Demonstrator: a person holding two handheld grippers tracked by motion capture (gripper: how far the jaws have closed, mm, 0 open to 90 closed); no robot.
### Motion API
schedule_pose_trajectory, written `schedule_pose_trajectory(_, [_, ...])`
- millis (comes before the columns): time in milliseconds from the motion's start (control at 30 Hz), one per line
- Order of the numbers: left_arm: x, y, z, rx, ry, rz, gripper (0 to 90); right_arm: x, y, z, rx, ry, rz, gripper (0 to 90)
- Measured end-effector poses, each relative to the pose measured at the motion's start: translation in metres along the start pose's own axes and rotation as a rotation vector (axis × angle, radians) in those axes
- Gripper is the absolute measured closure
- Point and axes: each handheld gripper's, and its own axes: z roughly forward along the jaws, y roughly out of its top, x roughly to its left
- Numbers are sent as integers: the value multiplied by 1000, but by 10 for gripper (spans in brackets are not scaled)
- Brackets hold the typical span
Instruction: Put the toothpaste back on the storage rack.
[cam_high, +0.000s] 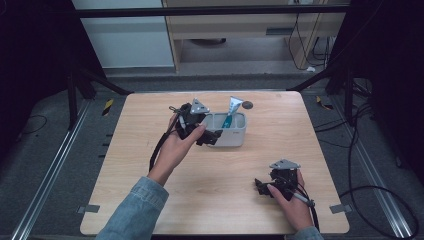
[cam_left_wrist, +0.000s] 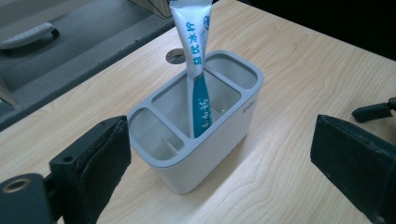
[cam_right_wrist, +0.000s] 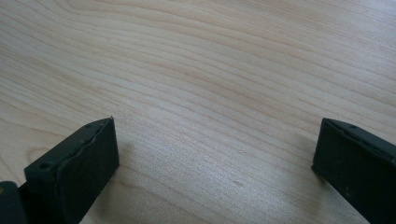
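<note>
The toothpaste tube (cam_left_wrist: 196, 60), judged soft and light, is being faced by the wide-open, empty left tool (cam_left_wrist: 224, 163); its stiffer crimped top is best gripped.

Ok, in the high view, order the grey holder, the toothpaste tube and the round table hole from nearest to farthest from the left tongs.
1. Grey holder: right beside the left tongs, on their right.
2. Toothpaste tube: standing in the holder's middle compartment, leaning back.
3. Round table hole: behind the holder, near the table's far edge.
</note>
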Motion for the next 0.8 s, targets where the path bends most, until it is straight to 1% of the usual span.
schedule_pose_trajectory(67, [2,-4,-2,0,4,9,50,0,0,0,0,0,1,4])
schedule_pose_trajectory(267, [7,-22,-10,16,6,-17,46,0,0,0,0,-1,0,4])
schedule_pose_trajectory(467, [14,-40,-17,28,32,-27,46,0,0,0,0,-1,0,4])
schedule_pose_trajectory(600, [18,-48,-21,31,48,-31,46,0,0,0,0,0,0,4])
schedule_pose_trajectory(800, [25,-60,-24,36,58,-47,46,0,0,0,-1,0,0,4])
